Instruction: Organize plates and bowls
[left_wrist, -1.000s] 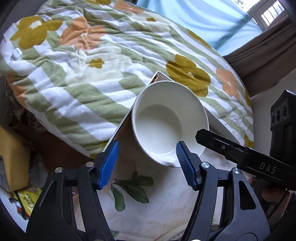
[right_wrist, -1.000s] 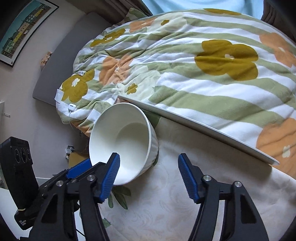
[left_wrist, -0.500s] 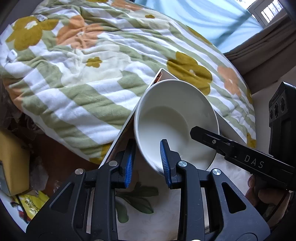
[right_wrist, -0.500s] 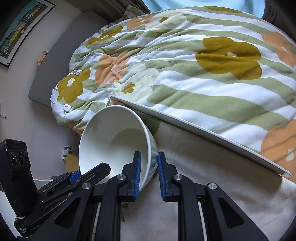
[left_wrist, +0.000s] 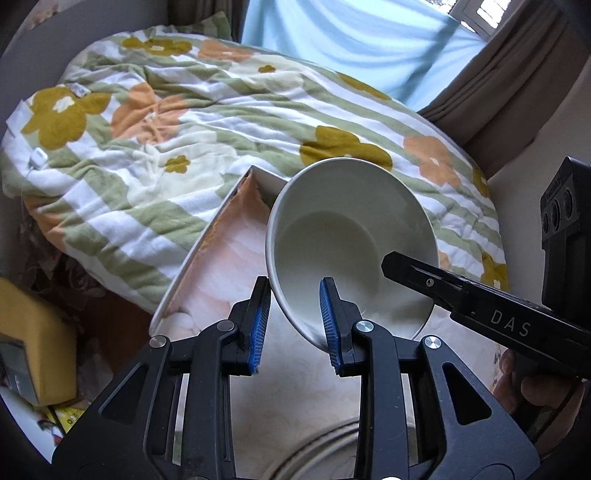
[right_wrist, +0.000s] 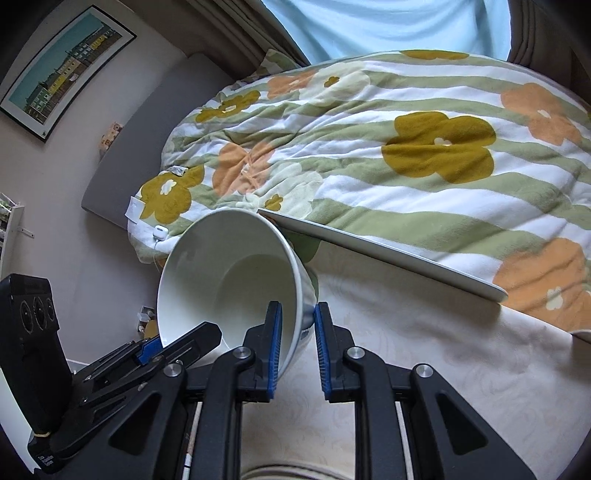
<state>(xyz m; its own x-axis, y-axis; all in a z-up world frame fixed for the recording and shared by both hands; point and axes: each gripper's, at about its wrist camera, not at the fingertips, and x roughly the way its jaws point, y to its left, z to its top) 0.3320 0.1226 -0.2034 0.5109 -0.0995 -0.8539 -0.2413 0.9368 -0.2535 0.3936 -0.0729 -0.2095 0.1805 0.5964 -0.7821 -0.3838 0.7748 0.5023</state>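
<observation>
A white bowl (left_wrist: 351, 236) hangs tilted above the cream tablecloth, its opening turned toward both cameras. My left gripper (left_wrist: 294, 293) is shut on the bowl's near rim, one blue pad inside and one outside. In the right wrist view the same bowl (right_wrist: 229, 277) is clamped at its right rim by my right gripper (right_wrist: 297, 315), also shut, one pad inside and one outside. The left gripper's fingers (right_wrist: 177, 343) show at that view's lower left, on the bowl's other side. A grey dish rim (left_wrist: 325, 443) shows directly below the grippers.
The table (right_wrist: 443, 369) has a white edge against a bed with a floral striped blanket (left_wrist: 184, 147). A yellow box (left_wrist: 33, 350) lies on the floor to the left. A person's hand (left_wrist: 532, 384) holds the right gripper. A framed picture (right_wrist: 66, 70) hangs on the wall.
Both grippers went from open to shut on opposite sides of the bowl's rim. Both then rose with it, so the bowl left the cloth and tilted.
</observation>
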